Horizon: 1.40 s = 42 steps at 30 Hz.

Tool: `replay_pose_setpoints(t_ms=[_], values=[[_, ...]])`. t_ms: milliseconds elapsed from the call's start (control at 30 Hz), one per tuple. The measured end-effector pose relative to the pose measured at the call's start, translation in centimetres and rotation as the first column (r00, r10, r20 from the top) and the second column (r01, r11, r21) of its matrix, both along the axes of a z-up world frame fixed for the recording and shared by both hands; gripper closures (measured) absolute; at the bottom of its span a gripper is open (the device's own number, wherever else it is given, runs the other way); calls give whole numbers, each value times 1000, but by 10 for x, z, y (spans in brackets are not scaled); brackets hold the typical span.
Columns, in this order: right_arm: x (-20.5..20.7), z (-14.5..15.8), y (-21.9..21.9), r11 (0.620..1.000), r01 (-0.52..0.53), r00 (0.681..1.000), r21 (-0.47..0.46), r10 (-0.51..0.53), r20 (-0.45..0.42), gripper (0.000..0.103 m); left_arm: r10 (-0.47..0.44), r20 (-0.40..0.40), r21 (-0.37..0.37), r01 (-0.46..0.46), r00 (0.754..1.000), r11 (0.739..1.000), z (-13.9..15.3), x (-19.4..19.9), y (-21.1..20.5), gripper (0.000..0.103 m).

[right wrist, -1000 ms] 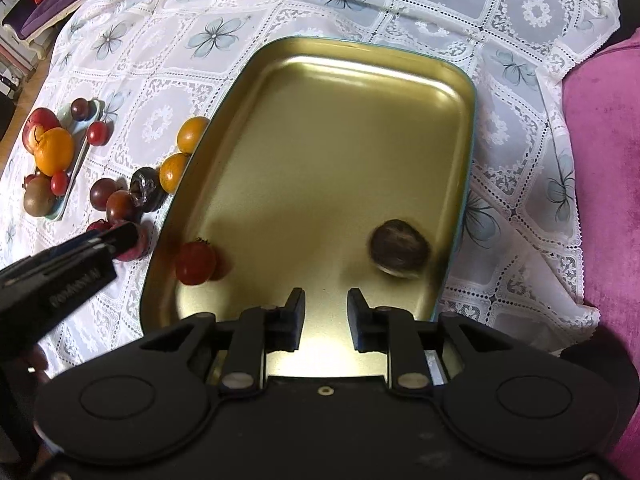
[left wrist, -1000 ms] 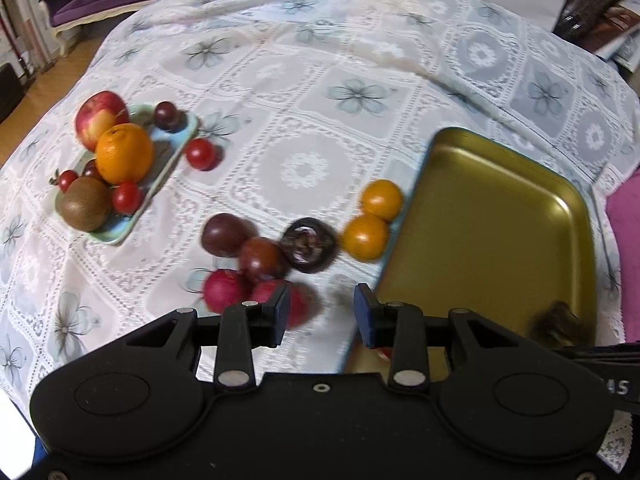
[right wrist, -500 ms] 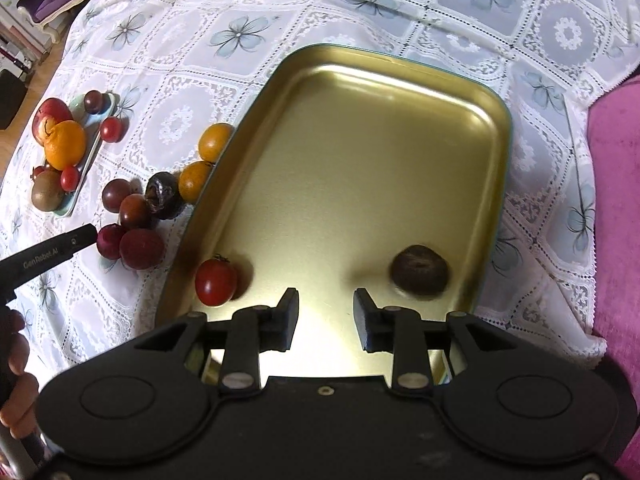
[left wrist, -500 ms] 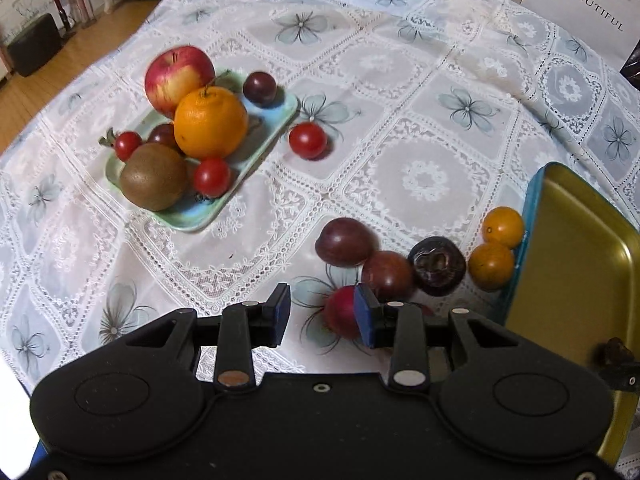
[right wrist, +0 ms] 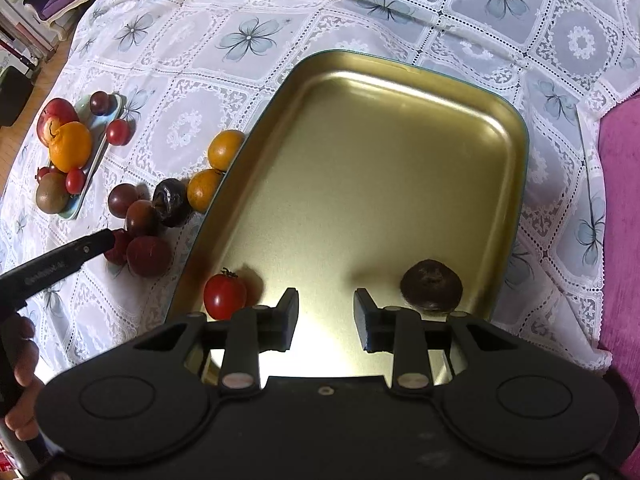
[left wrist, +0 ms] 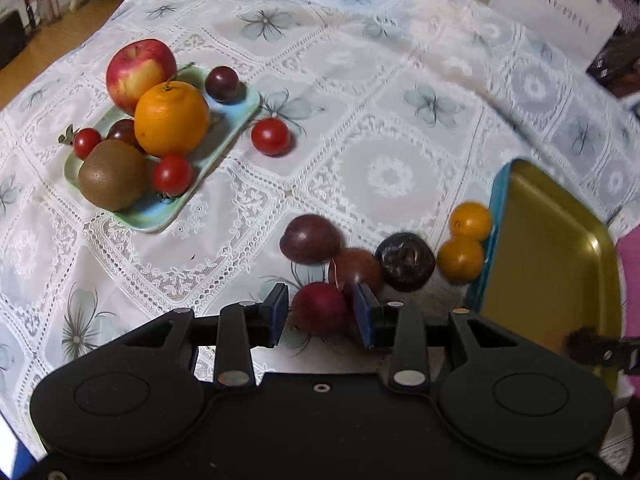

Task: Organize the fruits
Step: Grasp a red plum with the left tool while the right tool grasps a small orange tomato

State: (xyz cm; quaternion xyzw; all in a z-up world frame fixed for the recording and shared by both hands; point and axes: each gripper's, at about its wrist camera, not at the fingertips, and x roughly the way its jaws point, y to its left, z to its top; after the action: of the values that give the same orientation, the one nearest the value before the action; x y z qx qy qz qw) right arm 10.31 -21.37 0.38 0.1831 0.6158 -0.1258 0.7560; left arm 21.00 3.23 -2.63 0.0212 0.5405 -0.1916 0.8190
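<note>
Looking along your left gripper (left wrist: pixel 321 312), you have its jaws spread wide with a red plum (left wrist: pixel 320 308) sitting between the blue pads; contact with either pad cannot be confirmed. Just beyond it lie a brownish plum (left wrist: pixel 356 270), a purple plum (left wrist: pixel 310 238) and a dark wrinkled fruit (left wrist: pixel 405 262), bunched together on the lace tablecloth (left wrist: pixel 380 100). Two small oranges (left wrist: pixel 464 240) rest against the blue outer wall of the gold tray (left wrist: pixel 560 248). To the far left, a green dish (left wrist: pixel 160 208) carries an apple (left wrist: pixel 140 72), a large orange (left wrist: pixel 171 118), a kiwi (left wrist: pixel 112 178), dark plums and cherry tomatoes. One loose tomato (left wrist: pixel 270 136) lies on the cloth just beside that dish.

From your right wrist view, the right gripper (right wrist: pixel 326 312) hovers over the near end of the gold tray (right wrist: pixel 380 140), jaws wide apart and holding nothing. Inside the tray, a cherry tomato (right wrist: pixel 224 295) lies near the left wall and a dark brown round fruit (right wrist: pixel 431 286) near the right wall, well apart. Your left gripper (right wrist: pixel 116 242) shows at the left edge, its tip at the red plum (right wrist: pixel 149 255) in the plum cluster outside the tray.
</note>
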Motion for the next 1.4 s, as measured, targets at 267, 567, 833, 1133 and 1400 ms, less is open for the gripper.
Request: replay_pose_setpoints(t_ms=[267, 567, 833, 1133, 1400], values=[[14, 9, 10, 999, -44, 998, 3, 44, 40, 71, 23, -16, 38, -23, 1000, 999, -15, 4, -5, 52], [71, 26, 38, 989, -144, 982, -15, 145, 120, 68, 83, -25, -20, -83, 996, 996, -14, 11, 8, 59], [132, 6, 60, 971, -223, 970, -86, 230, 80, 66, 140, 22, 8, -140, 990, 990, -4, 16, 21, 60], [153, -30, 67, 931, -287, 957, -227, 289, -23, 63, 174, 20, 2, -174, 985, 985, -3, 22, 29, 60], [160, -54, 75, 886, -378, 925, -270, 372, -77, 64, 182, 14, 3, -182, 983, 983, -3, 22, 29, 60]])
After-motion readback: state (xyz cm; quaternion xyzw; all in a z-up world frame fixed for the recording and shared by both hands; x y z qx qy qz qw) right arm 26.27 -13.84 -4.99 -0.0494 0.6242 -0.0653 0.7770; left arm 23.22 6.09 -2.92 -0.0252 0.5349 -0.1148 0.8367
